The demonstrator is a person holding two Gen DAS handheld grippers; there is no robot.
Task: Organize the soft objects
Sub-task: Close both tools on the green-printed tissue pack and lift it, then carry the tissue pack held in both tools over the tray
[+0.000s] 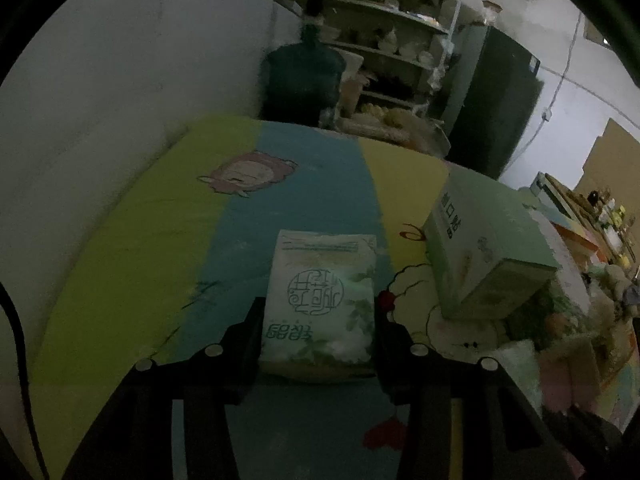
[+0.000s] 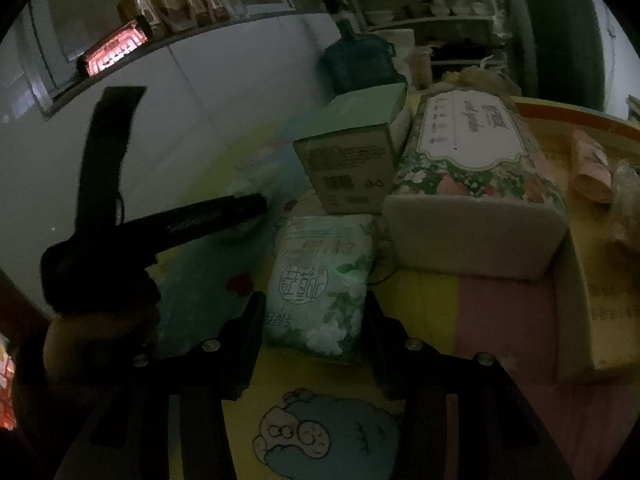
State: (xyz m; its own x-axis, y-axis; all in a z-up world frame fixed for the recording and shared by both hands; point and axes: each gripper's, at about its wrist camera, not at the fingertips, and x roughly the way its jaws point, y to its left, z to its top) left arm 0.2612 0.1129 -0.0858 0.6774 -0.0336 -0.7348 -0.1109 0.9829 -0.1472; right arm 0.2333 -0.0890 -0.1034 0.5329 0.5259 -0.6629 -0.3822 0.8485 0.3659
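Note:
A white and green tissue pack (image 1: 320, 300) lies between the fingers of my left gripper (image 1: 318, 320) on the colourful mat (image 1: 160, 240); the jaws stand against its sides. Another such tissue pack (image 2: 320, 280) lies between the fingers of my right gripper (image 2: 314, 312), the jaws close around it. The left gripper (image 2: 224, 216) shows as a dark shape to the left in the right wrist view. A green box (image 1: 488, 252) stands right of the left pack; it also shows in the right wrist view (image 2: 352, 160). A large floral tissue pack (image 2: 476, 184) lies beside it.
A white wall (image 1: 100, 100) borders the mat on the left. A blue water jug (image 1: 304, 76) and shelves (image 1: 392, 40) stand behind. A cardboard box wall (image 2: 576, 312) and a pink pack (image 2: 592, 168) are at right.

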